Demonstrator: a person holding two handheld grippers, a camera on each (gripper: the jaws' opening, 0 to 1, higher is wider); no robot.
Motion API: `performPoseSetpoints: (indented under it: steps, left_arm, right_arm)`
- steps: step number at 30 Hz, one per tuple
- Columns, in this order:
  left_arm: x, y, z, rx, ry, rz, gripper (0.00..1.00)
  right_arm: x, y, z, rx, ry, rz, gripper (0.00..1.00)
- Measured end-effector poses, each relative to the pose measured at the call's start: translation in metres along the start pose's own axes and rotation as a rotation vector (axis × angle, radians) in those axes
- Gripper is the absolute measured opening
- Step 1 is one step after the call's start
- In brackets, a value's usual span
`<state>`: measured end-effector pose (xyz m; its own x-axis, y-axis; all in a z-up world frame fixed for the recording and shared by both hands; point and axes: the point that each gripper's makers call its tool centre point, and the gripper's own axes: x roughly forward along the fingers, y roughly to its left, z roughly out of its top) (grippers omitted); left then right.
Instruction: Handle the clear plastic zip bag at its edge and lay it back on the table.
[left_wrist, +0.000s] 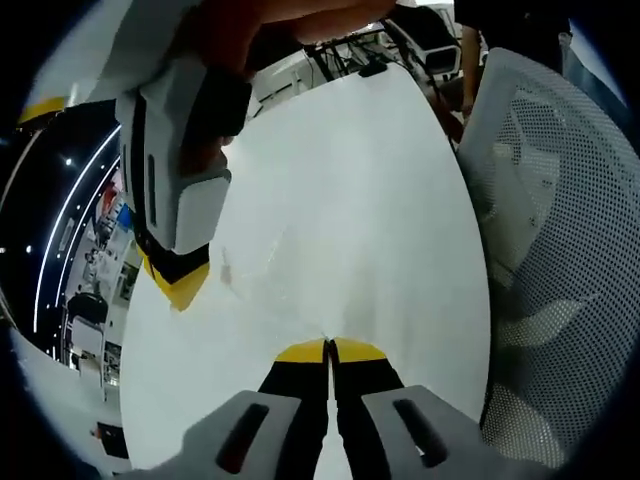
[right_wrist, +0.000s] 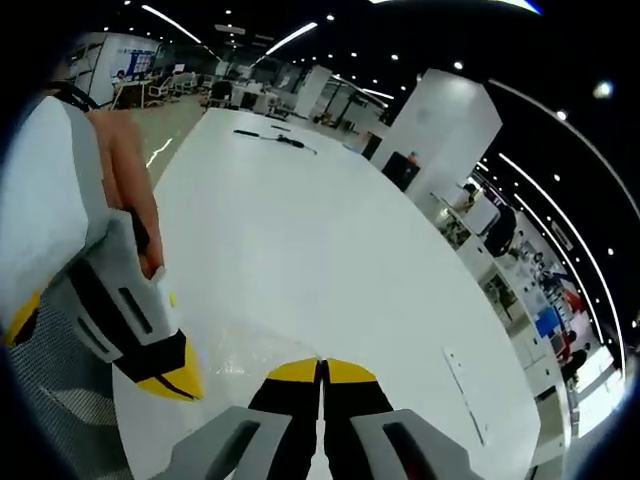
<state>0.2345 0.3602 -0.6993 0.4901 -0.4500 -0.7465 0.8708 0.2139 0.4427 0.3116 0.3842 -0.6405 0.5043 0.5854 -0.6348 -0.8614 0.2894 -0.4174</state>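
While the broad white table (left_wrist: 380, 200) carries everything else, it is taken first: its bare matte top runs away from both cameras, and a white mesh-backed office chair (left_wrist: 560, 250) stands at its edge in the left gripper view. Lying flat on that top is the clear plastic zip bag (left_wrist: 275, 270), nearly invisible but for faint creases and glints; in the right gripper view the same bag (right_wrist: 255, 350) shows as a pale crinkled sheet just ahead of the yellow tips. The left gripper (left_wrist: 329, 350) has its yellow-tipped black jaws pressed together with the bag's near edge meeting them, so it appears clenched on that edge, though the film is too transparent to be certain. The right gripper (right_wrist: 321, 372) likewise has its jaws closed against each other at the bag's margin, and whether film lies between them cannot be told. Each gripper sits at a different edge, the bag spread between them, neither clearly nearer. Two dark slender objects (right_wrist: 275, 138) lie far down the table; a thin flat strip (right_wrist: 465, 392) rests well apart to the right.
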Motion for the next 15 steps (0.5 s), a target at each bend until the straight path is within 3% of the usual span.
performPoseSetpoints:
  steps: [8, 10, 15]
  left_arm:
    - [0.012, -0.004, -0.004, -0.010, 0.048, 0.011, 0.00]
    - [0.014, -0.009, -0.007, -0.009, 0.064, 0.004, 0.00]
    - [0.024, -0.030, -0.012, -0.003, 0.099, -0.021, 0.00]
  right_arm:
    - [-0.014, 0.025, 0.016, -0.109, -0.047, 0.007, 0.00]
    - [-0.015, 0.032, 0.010, -0.154, -0.032, 0.010, 0.00]
    - [-0.018, 0.048, -0.013, -0.110, -0.005, 0.027, 0.00]
